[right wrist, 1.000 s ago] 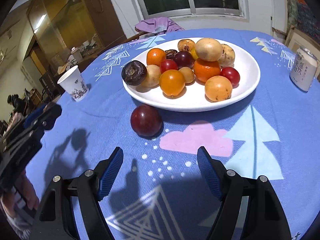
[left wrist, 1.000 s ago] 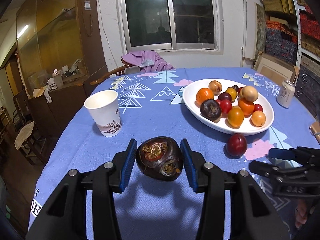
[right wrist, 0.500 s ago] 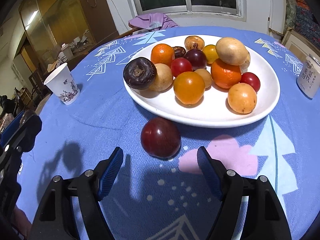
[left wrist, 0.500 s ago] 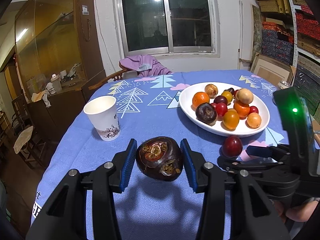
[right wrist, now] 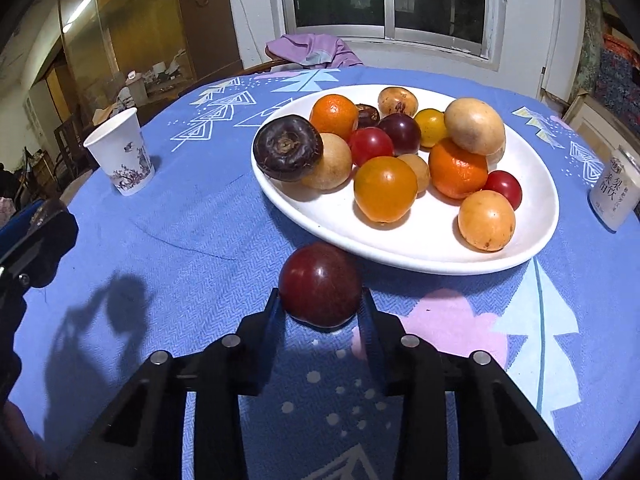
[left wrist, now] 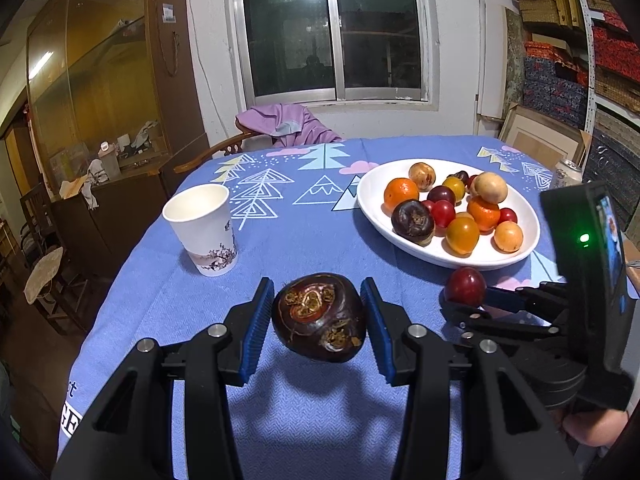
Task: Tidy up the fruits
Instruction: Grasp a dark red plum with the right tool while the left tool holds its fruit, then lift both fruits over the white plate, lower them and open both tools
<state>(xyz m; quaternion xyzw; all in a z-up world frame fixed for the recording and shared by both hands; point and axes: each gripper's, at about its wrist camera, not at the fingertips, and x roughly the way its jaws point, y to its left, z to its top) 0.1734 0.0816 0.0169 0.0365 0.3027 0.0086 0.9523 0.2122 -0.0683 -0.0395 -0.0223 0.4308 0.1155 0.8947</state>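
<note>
My left gripper point(left wrist: 317, 286) is shut on a dark purple-brown fruit point(left wrist: 319, 316) with a rough scarred top, held above the blue cloth. A dark red plum point(right wrist: 319, 282) lies on the cloth just in front of the white plate point(right wrist: 400, 256), which holds several orange, red, tan and dark fruits. My right gripper point(right wrist: 320, 294) has its jaws closing, and both pads touch the plum's sides. In the left wrist view the plum point(left wrist: 465, 285) sits at the tip of the right gripper point(left wrist: 466, 300).
A paper cup point(left wrist: 202, 232) stands on the left of the table, apart from the plate. A white drink can point(right wrist: 614, 192) stands at the far right edge. A wooden chair with a purple cloth point(left wrist: 288, 124) is behind the table. A hand holds the right gripper's handle.
My right gripper moved forward to the plum and its jaws drew in from wide apart onto the plum's sides. The left gripper and its fruit stayed where they were.
</note>
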